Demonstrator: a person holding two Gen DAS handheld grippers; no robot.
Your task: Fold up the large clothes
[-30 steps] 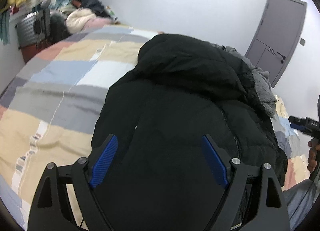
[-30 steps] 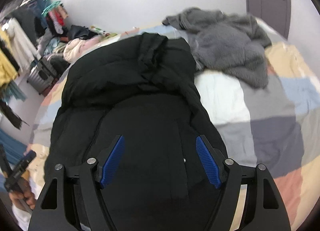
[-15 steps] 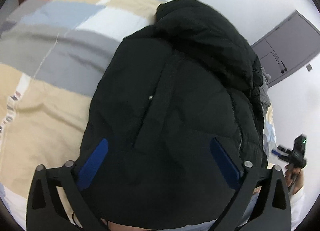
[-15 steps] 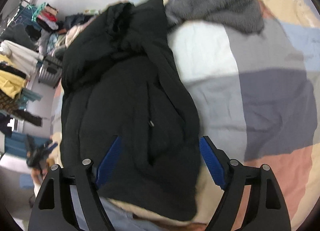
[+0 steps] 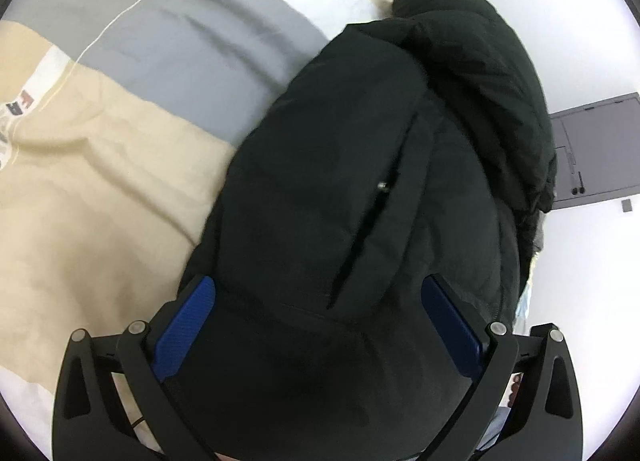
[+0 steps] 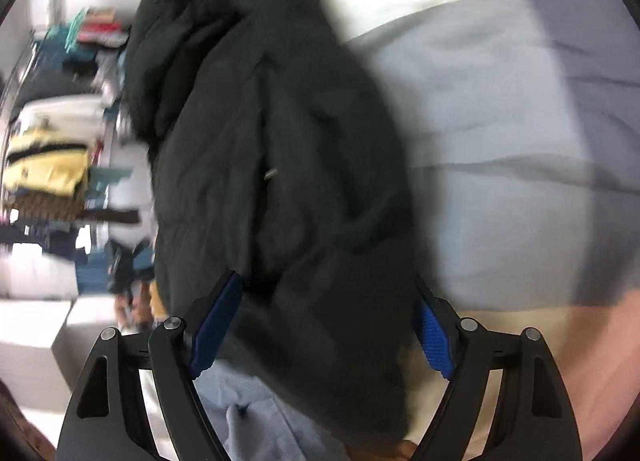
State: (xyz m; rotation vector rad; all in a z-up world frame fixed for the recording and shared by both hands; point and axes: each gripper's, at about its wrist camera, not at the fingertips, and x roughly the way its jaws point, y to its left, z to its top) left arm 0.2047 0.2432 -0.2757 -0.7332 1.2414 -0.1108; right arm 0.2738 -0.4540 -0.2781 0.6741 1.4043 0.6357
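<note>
A black puffer jacket [image 5: 360,189] lies lengthwise on the patchwork bedspread [image 5: 100,165], hood at the far end. My left gripper [image 5: 320,317] is open, its blue pads straddling the jacket's near hem on the left side. The jacket also shows in the right wrist view [image 6: 272,165], blurred. My right gripper [image 6: 324,321] is open over the hem's right part, with the jacket's edge lying between its pads. Neither gripper holds cloth.
A grey door [image 5: 596,149] stands in the white wall beyond the bed. A rack of hanging clothes [image 6: 52,165] stands to the left in the right wrist view. Light blue cloth [image 6: 256,413] lies under the near hem.
Both grippers have dropped down and moved closer to the jacket's near hem. The cameras now tilt more steeply onto the bed. Both stay open.
</note>
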